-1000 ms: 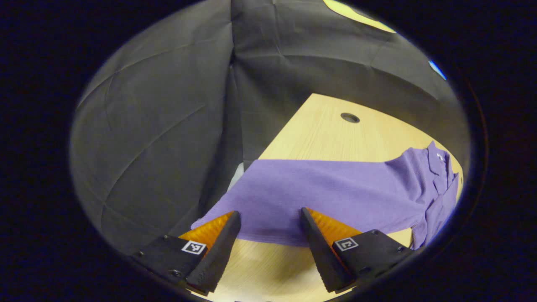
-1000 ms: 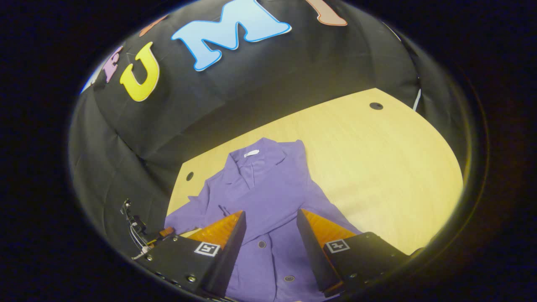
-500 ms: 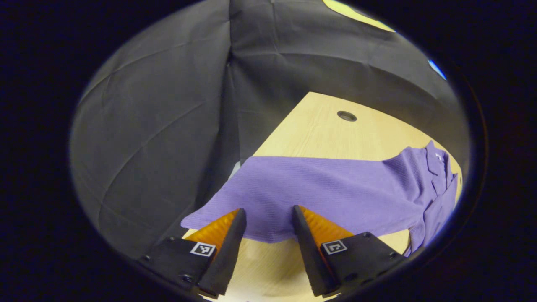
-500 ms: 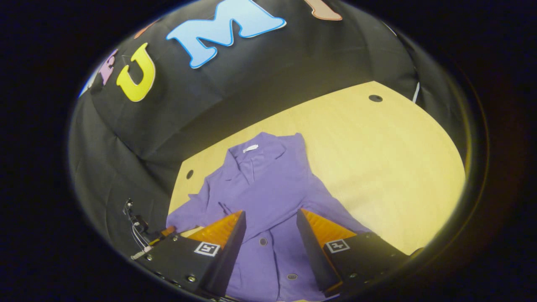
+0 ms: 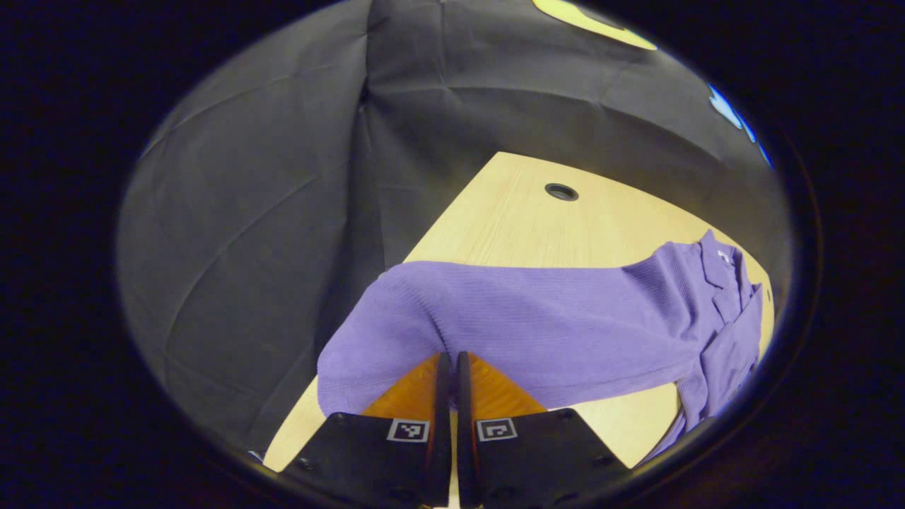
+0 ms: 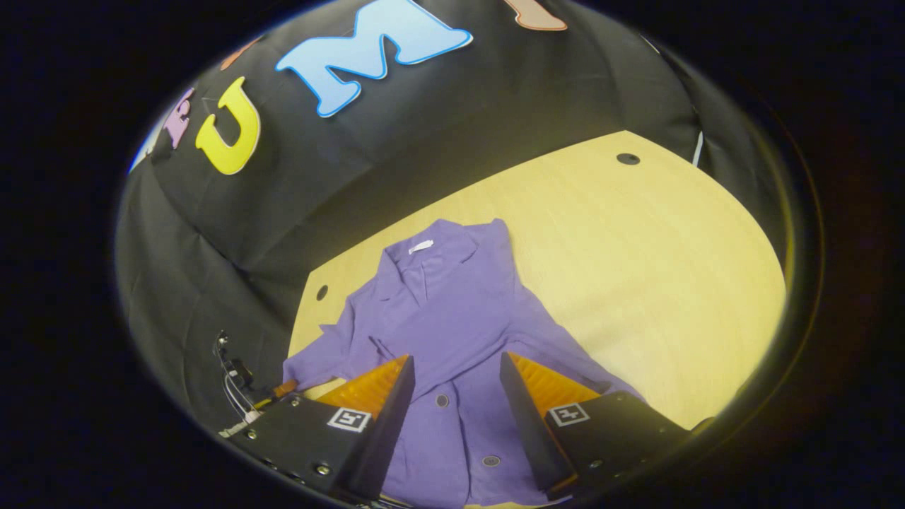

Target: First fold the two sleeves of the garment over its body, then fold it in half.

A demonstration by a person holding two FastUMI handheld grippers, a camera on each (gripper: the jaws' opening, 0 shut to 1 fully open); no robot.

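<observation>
Since half a second ago the left gripper (image 5: pixel 448 362) has gone from wide apart to clenched: its fingers now meet with only a thin slit between them at the bottom centre of the left gripper view, and the near edge of the purple sleeve (image 5: pixel 495 322) has bunched up and lifted around their tips. The fingers appear to pinch that edge, though the exact contact is hidden behind the cloth. The right gripper (image 6: pixel 452 367) has barely shifted; its fingers stand wide apart at the bottom of the right gripper view, above the buttoned front of the shirt (image 6: pixel 452 318), holding nothing.

The left gripper view looks along the sleeve, which runs from lower centre to the right edge of the frame, where the collar (image 5: pixel 714 261) lies. The right gripper view shows the shirt from its hem end: collar in the middle of the frame, body spreading toward the bottom, two buttons (image 6: pixel 442 400) between the fingers, one sleeve reaching to the lower left. A bit of cabled hardware (image 6: pixel 237 375) sits at the lower left there.

The shirt lies on a pale wooden table (image 6: pixel 636 268) with a round hole (image 5: pixel 561 191) near a far corner. Black cloth wall (image 5: pixel 269 177) closes the booth behind it.
</observation>
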